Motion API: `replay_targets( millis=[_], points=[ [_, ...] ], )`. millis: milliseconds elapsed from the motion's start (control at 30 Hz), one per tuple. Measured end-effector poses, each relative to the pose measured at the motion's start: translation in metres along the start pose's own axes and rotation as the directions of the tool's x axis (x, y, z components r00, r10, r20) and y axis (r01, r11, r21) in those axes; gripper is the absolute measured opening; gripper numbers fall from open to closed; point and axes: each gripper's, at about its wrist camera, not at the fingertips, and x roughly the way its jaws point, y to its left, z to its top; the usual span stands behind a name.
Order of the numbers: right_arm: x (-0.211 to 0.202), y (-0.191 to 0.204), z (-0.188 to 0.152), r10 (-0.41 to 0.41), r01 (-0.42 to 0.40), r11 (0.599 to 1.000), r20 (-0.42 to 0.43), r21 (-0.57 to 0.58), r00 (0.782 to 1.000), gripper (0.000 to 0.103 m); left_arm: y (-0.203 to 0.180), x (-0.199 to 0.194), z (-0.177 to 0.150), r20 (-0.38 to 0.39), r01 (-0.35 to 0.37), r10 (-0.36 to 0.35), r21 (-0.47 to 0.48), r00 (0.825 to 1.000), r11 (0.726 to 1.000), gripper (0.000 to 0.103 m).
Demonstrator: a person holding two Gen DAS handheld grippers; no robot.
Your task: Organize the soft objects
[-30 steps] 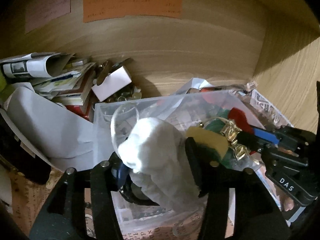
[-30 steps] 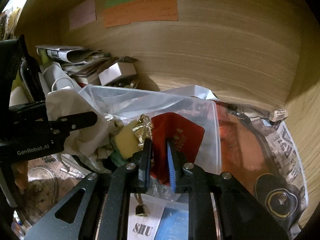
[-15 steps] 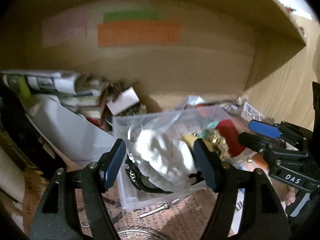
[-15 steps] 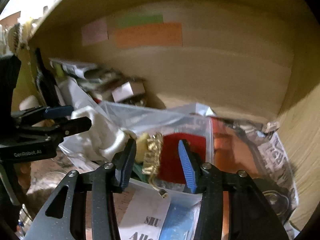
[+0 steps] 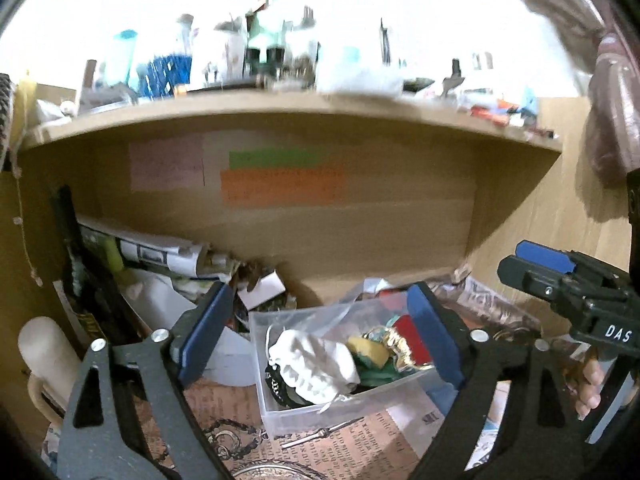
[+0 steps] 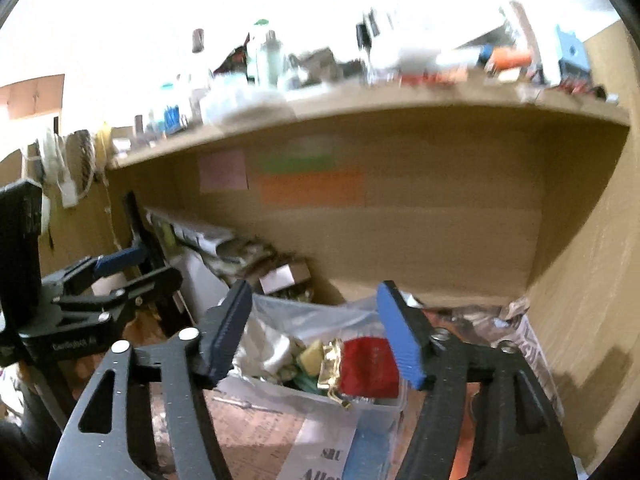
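Note:
A clear plastic box [image 5: 340, 404] sits on the shelf floor. In it lie a white cloth pouch [image 5: 316, 364], a yellow soft piece [image 5: 362, 350], a gold wrapper [image 5: 394, 344] and a red pouch [image 5: 412, 330]. My left gripper [image 5: 320, 332] is open and empty, pulled back in front of the box. My right gripper [image 6: 316, 336] is open and empty too, in front of the red pouch [image 6: 370, 368] and gold wrapper [image 6: 330, 364]. It shows at the right of the left wrist view [image 5: 536, 268]; the left gripper [image 6: 132, 268] shows at the left of the right wrist view.
The wooden cubby has a back wall with pink, green and orange notes [image 5: 280, 188]. Papers and books [image 5: 156, 252] and a small white box [image 5: 262, 292] pile at the back left. Crumpled newspaper [image 6: 528, 344] lies right. The shelf top [image 5: 280, 108] above holds bottles.
Both grippers have let go: the left released the white pouch, the right released the red pouch, and both opened wide. Both pulled back out of the cubby, so the shelf top shows.

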Motion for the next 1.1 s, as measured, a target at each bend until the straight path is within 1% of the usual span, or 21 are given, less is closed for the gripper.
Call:
replay_targets(
  millis=[100, 233, 367, 667, 1100],
  points=[
    [-0.009, 0.004, 0.002, -0.006, 0.006, 1.0, 0.029, -0.003, 1.0, 0.073, -0.002, -0.012, 0.002, 0.028, 0.0, 0.0, 0.001, 1.0, 1.0, 0.097],
    [-0.014, 0.007, 0.003, -0.012, 0.013, 1.0, 0.054, -0.003, 0.998, 0.085, -0.003, -0.019, 0.004, 0.05, -0.006, 0.006, -0.005, 0.999, 1.0, 0.101],
    [-0.02, 0.008, 0.002, -0.012, 0.011, 1.0, 0.063, 0.007, 0.998, 0.09, -0.003, -0.023, 0.005, 0.057, -0.007, 0.007, -0.01, 0.998, 1.0, 0.102],
    [-0.024, 0.008, -0.001, -0.015, 0.014, 1.0, 0.07, 0.011, 0.997, 0.097, -0.002, -0.022, 0.004, 0.055, -0.01, 0.011, -0.017, 0.998, 1.0, 0.103],
    [-0.023, 0.011, 0.001, -0.007, 0.007, 1.0, 0.068, 0.001, 0.998, 0.097, -0.004, -0.022, 0.003, 0.053, -0.016, 0.017, -0.016, 0.998, 1.0, 0.103]
  ],
)
